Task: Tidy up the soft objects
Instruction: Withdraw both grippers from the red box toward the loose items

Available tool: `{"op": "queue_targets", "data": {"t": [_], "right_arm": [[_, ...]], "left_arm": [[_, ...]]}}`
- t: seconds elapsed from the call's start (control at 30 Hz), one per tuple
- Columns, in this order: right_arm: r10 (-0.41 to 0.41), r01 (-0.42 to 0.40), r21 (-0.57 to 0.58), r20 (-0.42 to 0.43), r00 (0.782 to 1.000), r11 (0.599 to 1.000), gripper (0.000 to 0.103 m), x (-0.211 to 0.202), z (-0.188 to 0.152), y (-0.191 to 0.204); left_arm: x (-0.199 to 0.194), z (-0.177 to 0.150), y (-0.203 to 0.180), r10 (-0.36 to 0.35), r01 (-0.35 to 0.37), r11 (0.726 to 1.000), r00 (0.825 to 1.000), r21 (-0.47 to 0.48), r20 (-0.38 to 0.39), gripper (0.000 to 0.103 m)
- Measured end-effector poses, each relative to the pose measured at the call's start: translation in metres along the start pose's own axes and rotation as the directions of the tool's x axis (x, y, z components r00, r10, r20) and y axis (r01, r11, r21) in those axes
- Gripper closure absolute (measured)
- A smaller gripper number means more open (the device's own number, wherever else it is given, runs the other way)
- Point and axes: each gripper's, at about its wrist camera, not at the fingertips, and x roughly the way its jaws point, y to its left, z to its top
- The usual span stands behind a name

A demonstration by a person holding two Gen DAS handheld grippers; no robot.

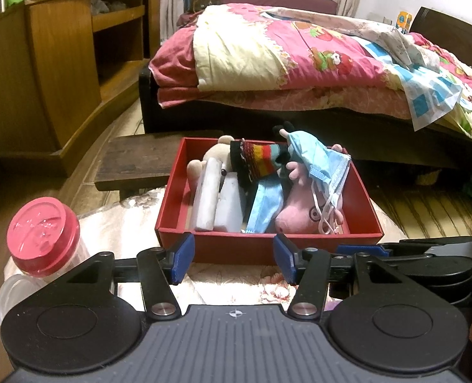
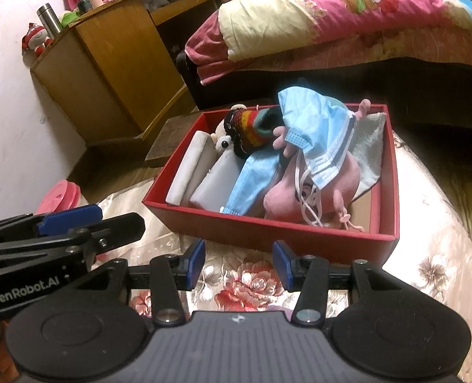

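A red box (image 1: 261, 247) (image 2: 280, 234) sits on a floral cushion (image 2: 245, 287). It holds a pink pig plush (image 1: 295, 215) (image 2: 284, 201), blue face masks (image 1: 319, 159) (image 2: 319, 127), a striped knitted sock (image 1: 255, 159) (image 2: 248, 127), white foam blocks (image 1: 218, 198) (image 2: 197, 172) and a beige plush (image 1: 216, 153). My left gripper (image 1: 232, 257) is open and empty just in front of the box. My right gripper (image 2: 238, 263) is open and empty in front of the box. The left gripper also shows in the right wrist view (image 2: 60, 223).
A clear jar with a pink lid (image 1: 42, 233) (image 2: 58, 196) stands at the left. A bed with a pink quilt (image 1: 300, 57) lies behind the box. A wooden cabinet (image 1: 60, 63) (image 2: 114, 60) stands at the left. A dark wooden stool (image 1: 137, 159) is beside the box.
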Motion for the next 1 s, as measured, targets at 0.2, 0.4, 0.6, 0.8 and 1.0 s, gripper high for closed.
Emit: {"op": "queue_targets", "data": {"t": [0.2,0.4,0.6,0.8,1.0], "right_arm": [[0.000,0.000,-0.004,-0.020,1.000,1.000,0.080,0.000,-0.010,0.002],[0.006,-0.006,-0.014,-0.040,0.999,1.000,0.080,-0.002,-0.021,0.005],[0.015,-0.017,-0.023,-0.079,0.997,1.000,0.066,-0.005,-0.041,0.008],[0.001,-0.004,-0.024,-0.127,0.992,1.000,0.066,-0.003,-0.056,0.003],[0.030,-0.029,0.009,-0.157,0.987,1.000,0.066,0.000,-0.058,0.003]], "left_arm": [[-0.005,-0.010,-0.001,0.008,-0.008,1.000,1.000,0.007,-0.013,0.048],[-0.013,-0.023,0.000,0.027,-0.027,1.000,0.999,0.012,-0.023,0.042],[-0.015,-0.055,0.014,0.020,-0.021,1.000,0.994,-0.009,-0.108,0.035],[-0.015,-0.088,0.034,0.038,-0.044,0.999,0.981,-0.027,-0.188,0.033],[-0.022,-0.089,0.033,-0.006,-0.003,0.999,0.982,-0.045,-0.187,0.033]]}}
